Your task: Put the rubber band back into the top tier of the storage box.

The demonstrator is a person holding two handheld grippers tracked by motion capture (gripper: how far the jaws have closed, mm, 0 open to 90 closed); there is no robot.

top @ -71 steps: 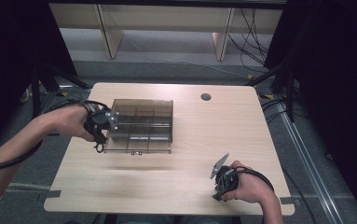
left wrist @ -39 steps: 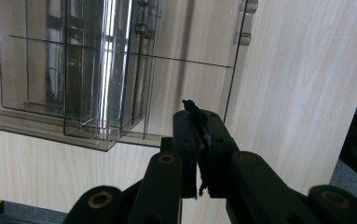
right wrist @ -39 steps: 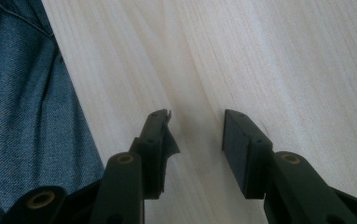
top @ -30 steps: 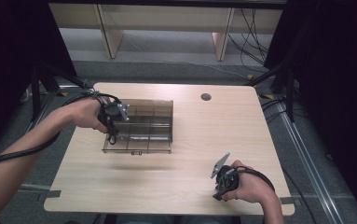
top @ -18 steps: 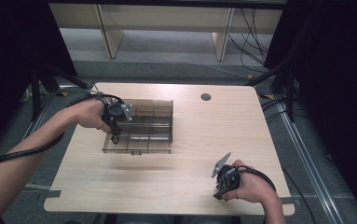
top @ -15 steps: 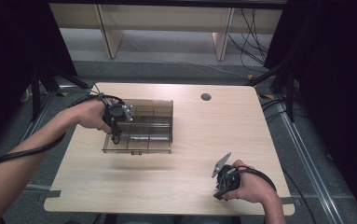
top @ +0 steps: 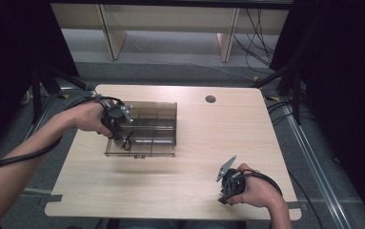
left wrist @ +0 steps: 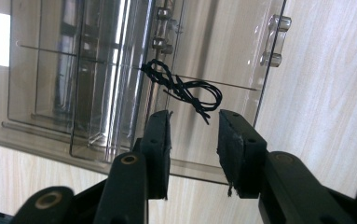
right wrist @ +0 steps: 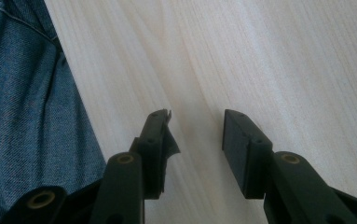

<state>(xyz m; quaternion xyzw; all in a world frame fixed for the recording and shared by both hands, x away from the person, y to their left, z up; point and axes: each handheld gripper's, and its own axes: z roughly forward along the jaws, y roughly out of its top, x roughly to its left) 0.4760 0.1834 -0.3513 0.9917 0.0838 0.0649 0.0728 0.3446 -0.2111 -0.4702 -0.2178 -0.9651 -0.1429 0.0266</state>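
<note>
Left hand-held gripper [left wrist: 192,123]: jaws apart, nothing between them. Seen from the left gripper view, the pads point over the near edge of the clear box [left wrist: 97,93]. Just past the gap, slightly up and centred between the pads, lies the black cord [left wrist: 181,86], a knotted loop tied to a thin rod or edge on the box lid. Cord not touched; its loose ends hang toward the right pad.

Cord's long axis runs from the knot at upper left down to the loop at lower right, so it lies slantwise across the line of the jaws. Judgement: a short push forward would put the loop in the gap; the cross-lie suits a pinch.

High view: left hand-held gripper [top: 118,125] sits at the left end of the box [top: 144,131], cord [top: 126,142] dark against the box's front-left corner, just below the hand. Box lies with its long side across the bench [top: 194,191], in the left half, midway front to back.

Right hand-held gripper [right wrist: 195,126]: jaws apart, empty, over bare bench at the front edge beside blue denim [right wrist: 22,116]. In the high view it [top: 228,183] rests at front right, well apart from the box. The left one is clearly the nearer to the cord.
</note>
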